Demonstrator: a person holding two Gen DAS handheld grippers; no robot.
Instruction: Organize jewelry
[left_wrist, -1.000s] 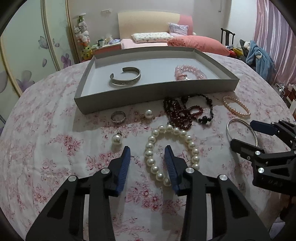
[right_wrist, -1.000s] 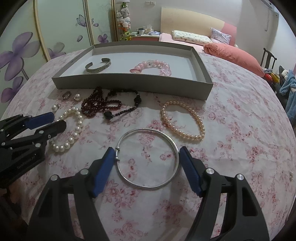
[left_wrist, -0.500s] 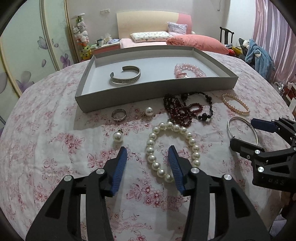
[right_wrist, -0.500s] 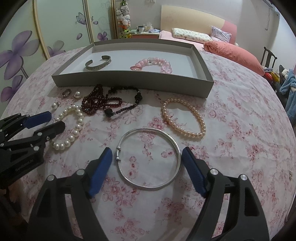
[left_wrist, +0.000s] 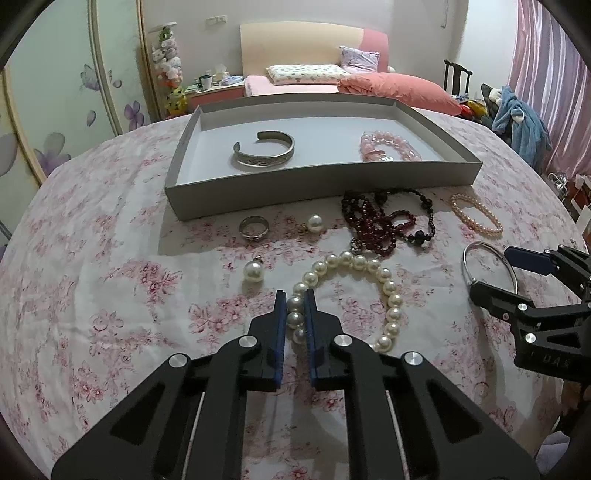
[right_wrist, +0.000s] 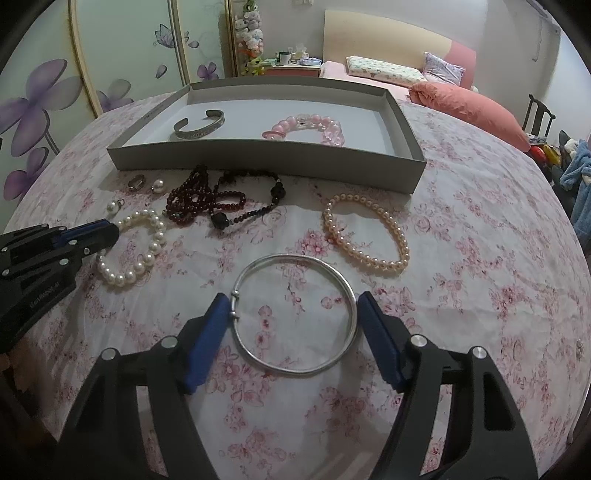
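Tray (left_wrist: 236, 206), silver cuff (left_wrist: 264, 151), pink bracelet (left_wrist: 389, 146) inside

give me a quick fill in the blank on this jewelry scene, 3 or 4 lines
1. The left tool is shut on the white ____ bracelet.
2. The silver bangle lies between the fingers of the ____ tool.
3. Inside the grey tray lie a pink bead bracelet and a silver ____.
4. The small ring lies ____ the tray.

Missing words: pearl; right; cuff; outside

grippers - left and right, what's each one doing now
left gripper: shut on the white pearl bracelet.
right gripper: closing around the silver bangle, not gripping.
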